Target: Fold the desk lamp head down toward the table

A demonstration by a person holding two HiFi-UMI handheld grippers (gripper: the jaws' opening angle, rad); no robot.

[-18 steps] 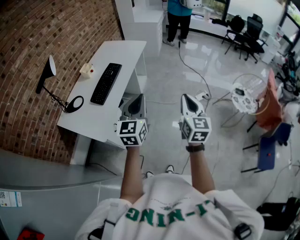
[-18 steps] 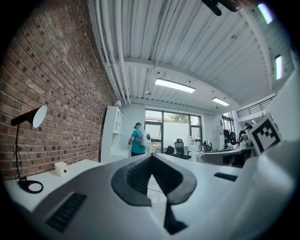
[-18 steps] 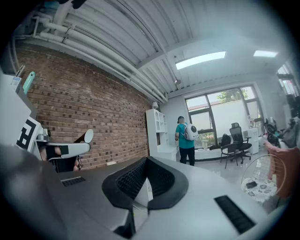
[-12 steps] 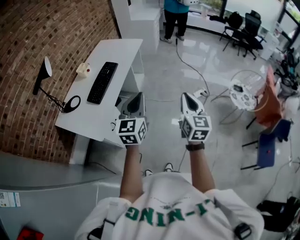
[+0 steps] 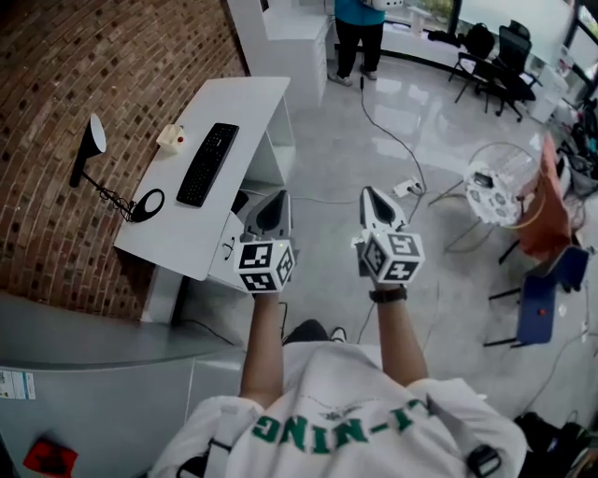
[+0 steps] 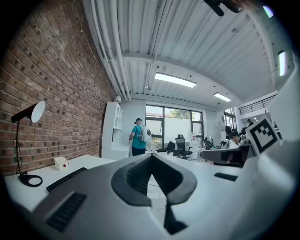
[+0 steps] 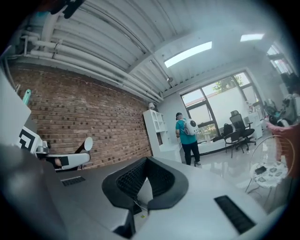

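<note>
A black desk lamp stands upright at the left end of the white desk, its round base near the brick wall. In the left gripper view the lamp is far off to the left, with its head raised. My left gripper and right gripper are held side by side in front of my body, over the floor and to the right of the desk. Both are shut and hold nothing. The left gripper's tips meet, and so do the right gripper's.
A black keyboard and a small white box lie on the desk. A person in a teal top stands beyond it. Cables run over the glossy floor; chairs and a round stand are at the right.
The head view has shifted slightly, and a dark knee now shows below my arms. Both grippers keep their place before my body and stay shut.
</note>
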